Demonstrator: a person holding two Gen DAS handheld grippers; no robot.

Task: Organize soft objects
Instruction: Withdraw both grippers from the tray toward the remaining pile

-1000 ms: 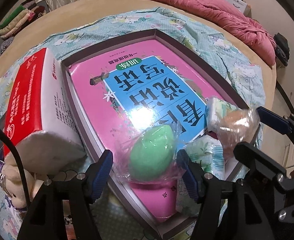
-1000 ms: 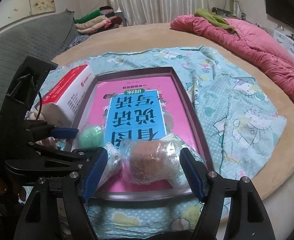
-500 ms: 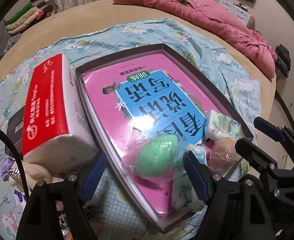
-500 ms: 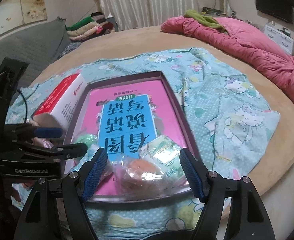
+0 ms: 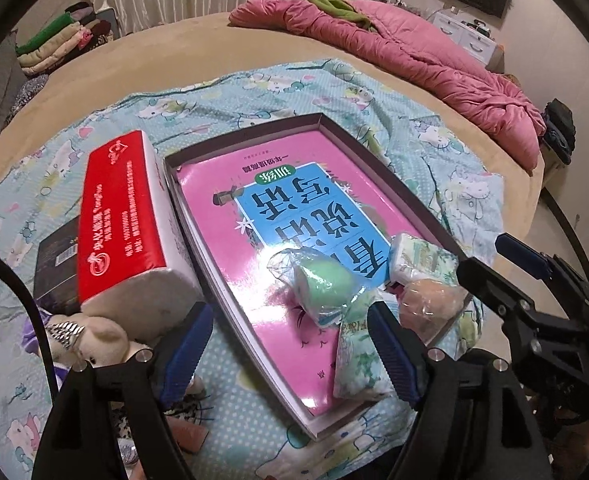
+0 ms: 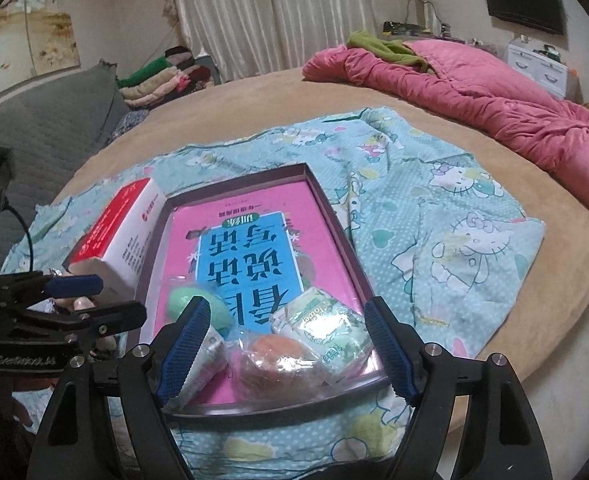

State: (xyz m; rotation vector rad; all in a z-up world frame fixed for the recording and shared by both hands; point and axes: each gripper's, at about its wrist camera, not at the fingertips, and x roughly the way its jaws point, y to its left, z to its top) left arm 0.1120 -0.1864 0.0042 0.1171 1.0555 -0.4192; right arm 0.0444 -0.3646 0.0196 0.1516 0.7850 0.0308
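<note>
A shallow box tray holds a pink book. At its near end lie a green sponge egg in clear wrap, a brown sponge in clear wrap and two tissue packs. My left gripper is open and empty, held back above the tray's near left corner. My right gripper is open and empty, above the tray's near edge. A small plush toy lies left of the tray.
A red and white tissue box stands against the tray's left side. A dark flat box lies beside it. A pink quilt lies at the back right. The bed edge runs close on the right.
Both grippers have drawn back and up from the tray. The green egg and the brown sponge, earlier between the fingers, now lie free in the tray.
</note>
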